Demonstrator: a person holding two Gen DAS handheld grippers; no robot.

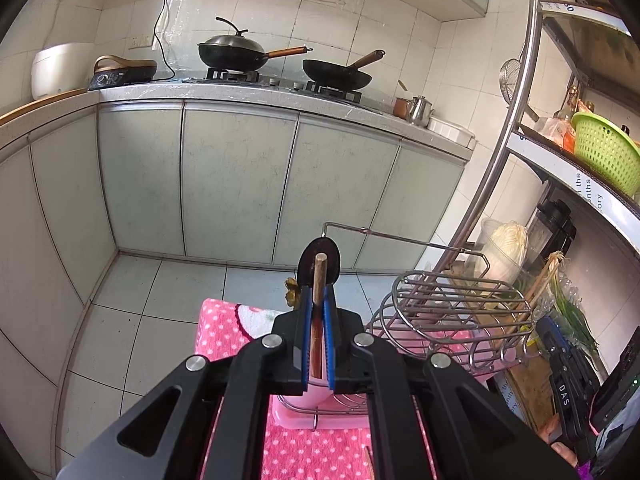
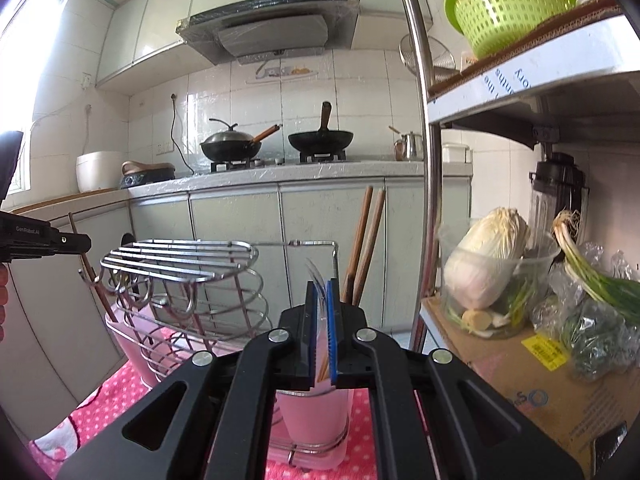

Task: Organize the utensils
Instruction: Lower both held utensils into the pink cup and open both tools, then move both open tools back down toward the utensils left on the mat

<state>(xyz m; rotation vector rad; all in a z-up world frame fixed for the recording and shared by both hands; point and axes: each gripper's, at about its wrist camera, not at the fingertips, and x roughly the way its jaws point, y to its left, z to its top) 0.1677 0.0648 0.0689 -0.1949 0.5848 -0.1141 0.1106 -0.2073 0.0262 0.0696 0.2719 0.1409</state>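
The wooden-handled ladle stands upright, its handle clamped between the left gripper's nearly closed jaws, above the pink cup in the wire rack on the dotted cloth's far edge. Lower it straight down, handle vertical, so it clears the rim. The right gripper is closed on a clear plastic utensil over its own cup, beside the chopsticks.

On my left hand-held gripper, seen from the right wrist camera left of the wire rack, I read "GenRobot.AI". From the left wrist camera, a dark device right of that rack reads "DAS". The shelf edge above shows "the", "nths", "ory"; the rest is unreadable.
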